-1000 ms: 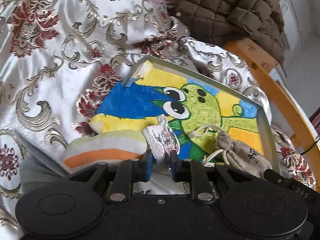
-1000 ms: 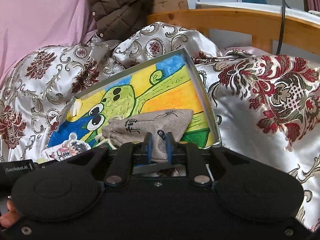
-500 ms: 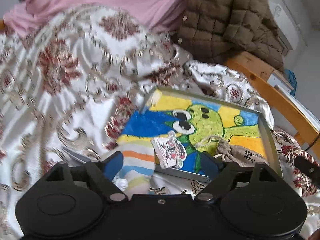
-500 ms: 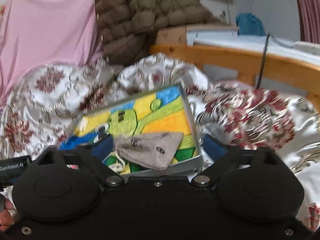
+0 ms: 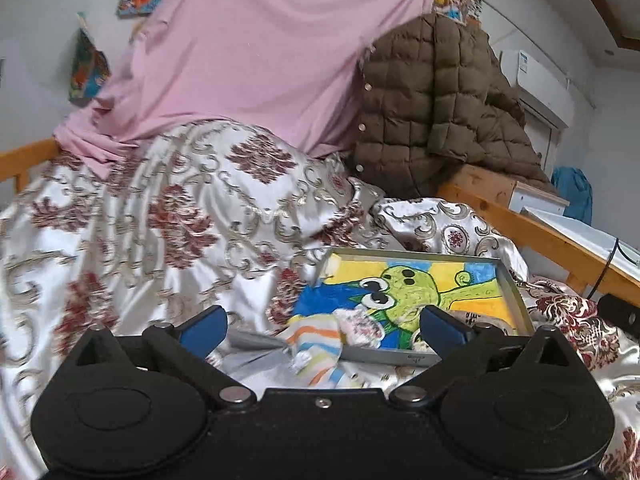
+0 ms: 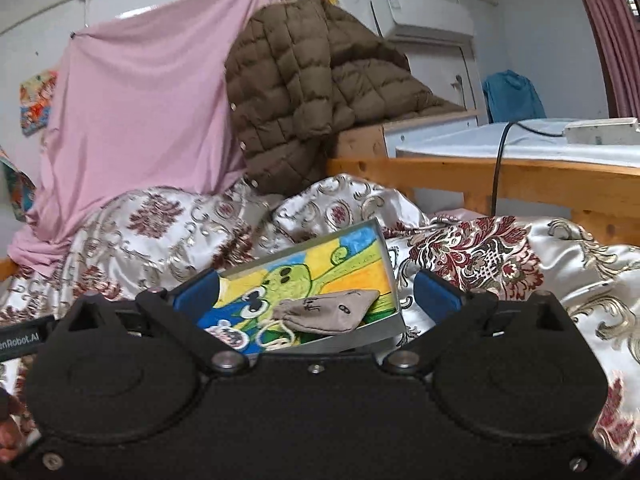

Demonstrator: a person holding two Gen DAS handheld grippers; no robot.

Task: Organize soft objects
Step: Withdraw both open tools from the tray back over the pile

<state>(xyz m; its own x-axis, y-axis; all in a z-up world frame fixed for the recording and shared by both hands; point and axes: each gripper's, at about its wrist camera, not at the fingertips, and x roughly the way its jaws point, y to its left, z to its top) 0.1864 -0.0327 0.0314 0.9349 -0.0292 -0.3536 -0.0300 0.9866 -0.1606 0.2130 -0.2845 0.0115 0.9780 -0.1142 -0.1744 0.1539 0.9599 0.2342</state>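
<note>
Left wrist view: my left gripper has just spread wide, nothing between its jaws. The striped soft sock drapes over the grey painted tray's near rim. My right gripper gapes empty too; the beige drawstring cloth pouch lies inside the tray.

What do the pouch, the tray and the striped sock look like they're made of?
Pouch: coarse beige cloth, maybe linen or burlap, matte and creased, with a cord drawstring. Tray: thin grey walls with a dull sheen, likely metal. Sock: soft knit fabric, limp and folded over the tray's edge.
</note>
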